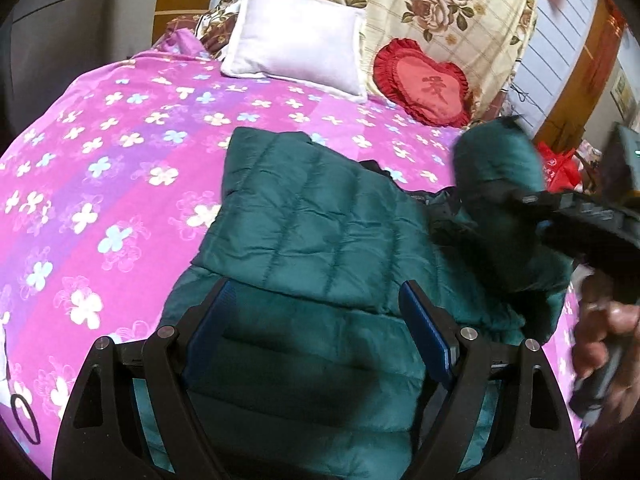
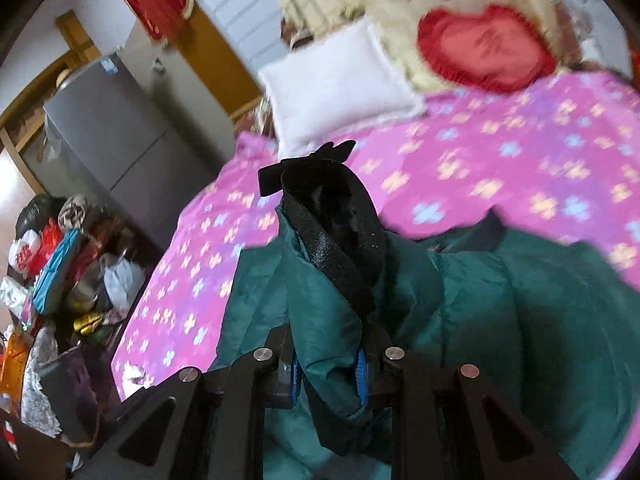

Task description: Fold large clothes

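Note:
A dark green quilted jacket (image 1: 312,224) lies on the pink flowered bedspread (image 1: 120,152), with one sleeve folded flat across its body. My left gripper (image 1: 320,320) hovers over the jacket's near part, open, nothing between its blue pads. My right gripper (image 2: 330,372) is shut on the end of the other sleeve (image 2: 320,304), whose black cuff (image 2: 340,232) sticks up past the fingers. In the left wrist view that lifted sleeve (image 1: 496,176) hangs blurred at the right, with the right gripper (image 1: 532,200) and a hand (image 1: 604,332) behind it.
A white pillow (image 1: 296,36) and a red heart cushion (image 1: 424,80) lie at the head of the bed against a floral blanket (image 1: 432,4). A grey cabinet (image 2: 112,128) and a heap of bags and clutter (image 2: 68,268) stand beside the bed. A black hair band (image 1: 24,416) lies on the bedspread.

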A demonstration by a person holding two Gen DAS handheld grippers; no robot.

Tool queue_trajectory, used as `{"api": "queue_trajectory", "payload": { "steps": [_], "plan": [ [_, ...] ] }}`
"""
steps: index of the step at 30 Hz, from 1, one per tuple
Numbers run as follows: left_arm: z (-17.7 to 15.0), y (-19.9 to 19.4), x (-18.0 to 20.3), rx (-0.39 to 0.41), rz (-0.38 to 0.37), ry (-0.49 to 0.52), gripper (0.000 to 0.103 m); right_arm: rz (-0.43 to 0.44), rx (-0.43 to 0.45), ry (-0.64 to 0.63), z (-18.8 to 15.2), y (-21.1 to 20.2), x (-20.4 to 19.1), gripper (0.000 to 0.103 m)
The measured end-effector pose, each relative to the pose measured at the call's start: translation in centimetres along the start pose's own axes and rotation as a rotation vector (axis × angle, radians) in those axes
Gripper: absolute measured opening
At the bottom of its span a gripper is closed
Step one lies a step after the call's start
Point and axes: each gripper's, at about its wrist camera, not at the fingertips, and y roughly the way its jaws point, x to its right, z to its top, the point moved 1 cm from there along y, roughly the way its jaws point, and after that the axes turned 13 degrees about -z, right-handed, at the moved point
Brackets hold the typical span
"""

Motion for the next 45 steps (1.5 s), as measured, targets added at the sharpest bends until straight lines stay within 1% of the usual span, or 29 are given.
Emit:
{"api": "queue_trajectory", "payload": {
  "steps": [3, 4, 5, 6, 8, 9, 10, 12, 15, 19, 22, 25, 27, 29, 30, 31, 32, 33, 34, 35, 36, 39, 42, 45],
  "plan": [
    [0.0, 0.2, -0.6, -0.001, 0.012, -0.007, 0.084, -0.003, -0.072, 0.005, -1.0, 4.1, -1.1, 0.020],
    [0.0, 0.3, -0.8, -0.002, 0.014, -0.013, 0.084, -0.003, -0.099, 0.012, -1.5, 5.4, -1.3, 0.021],
    [0.1, 0.5, -1.0, -0.004, 0.015, -0.020, 0.084, 0.002, -0.114, 0.019, -1.9, 6.2, -1.5, 0.032],
    [0.1, 0.5, -1.2, -0.005, 0.016, -0.024, 0.084, 0.019, -0.114, 0.025, -2.1, 6.4, -1.4, 0.040],
    [0.1, 0.6, -1.6, -0.001, 0.004, -0.043, 0.084, 0.078, -0.096, 0.034, -2.2, 5.9, -1.5, 0.067],
    [0.0, 0.6, -1.7, 0.004, -0.018, -0.059, 0.084, 0.091, -0.086, 0.034, -2.1, 5.2, -1.5, 0.074],
    [0.1, 0.6, -1.9, 0.007, -0.032, -0.077, 0.084, 0.101, -0.068, 0.032, -2.1, 4.2, -1.5, 0.078],
    [0.1, 0.6, -2.1, 0.014, -0.056, -0.113, 0.084, 0.090, -0.029, 0.014, -2.1, 2.0, -1.5, 0.078],
    [-0.1, 0.4, -2.2, 0.037, -0.101, -0.147, 0.084, 0.036, 0.028, 0.001, -2.1, -1.4, -0.7, 0.078],
    [0.0, 0.5, -1.8, 0.050, -0.126, -0.171, 0.084, 0.009, 0.031, 0.043, -3.2, -4.3, 2.2, 0.079],
    [0.1, 1.1, -0.7, 0.055, -0.098, -0.140, 0.084, -0.033, 0.030, 0.065, -4.3, -6.0, 4.7, 0.079],
    [0.3, 2.1, 0.7, 0.050, -0.035, -0.059, 0.084, -0.073, 0.031, 0.090, -5.3, -7.8, 7.1, 0.079],
    [0.5, 3.0, 1.3, 0.041, -0.017, -0.018, 0.084, -0.089, 0.032, 0.108, -6.0, -8.8, 8.6, 0.079],
    [1.0, 3.8, 1.8, 0.043, -0.007, -0.002, 0.084, -0.117, 0.042, 0.124, -6.6, -9.9, 10.1, 0.079],
    [1.2, 4.1, 1.9, 0.046, -0.014, -0.003, 0.078, -0.129, 0.049, 0.130, -6.8, -10.4, 10.6, 0.079],
    [1.5, 4.5, 2.1, 0.041, -0.027, -0.001, 0.049, -0.144, 0.060, 0.142, -6.9, -11.0, 11.3, 0.079],
    [1.9, 5.1, 2.3, 0.017, -0.028, 0.003, 0.029, -0.153, 0.069, 0.161, -7.0, -11.5, 11.9, 0.079],
    [2.3, 5.7, 2.4, -0.013, -0.014, 0.006, 0.018, -0.153, 0.073, 0.177, -7.0, -11.8, 12.4, 0.079],
    [2.6, 5.9, 2.4, -0.016, -0.015, -0.002, 0.017, -0.144, 0.077, 0.201, -7.0, -12.1, 13.0, 0.079],
    [3.0, 5.6, 2.3, 0.003, -0.030, -0.009, 0.017, -0.126, 0.081, 0.223, -6.9, -12.2, 13.4, 0.079],
    [3.3, 5.3, 2.3, 0.018, -0.030, -0.001, 0.016, -0.112, 0.083, 0.236, -6.8, -12.3, 13.5, 0.079],
    [3.9, 3.8, 1.7, 0.059, 0.000, 0.029, 0.013, -0.095, 0.085, 0.230, -6.3, -11.3, 12.6, 0.079],
    [3.8, 2.9, 0.3, 0.079, 0.043, 0.040, 0.012, -0.095, 0.060, 0.176, -6.1, -8.9, 10.5, 0.079],
    [3.3, 3.7, -1.1, 0.043, 0.081, 0.039, 0.012, -0.059, -0.001, 0.156, -6.0, -5.0, 8.9, 0.079]
  ]
}}
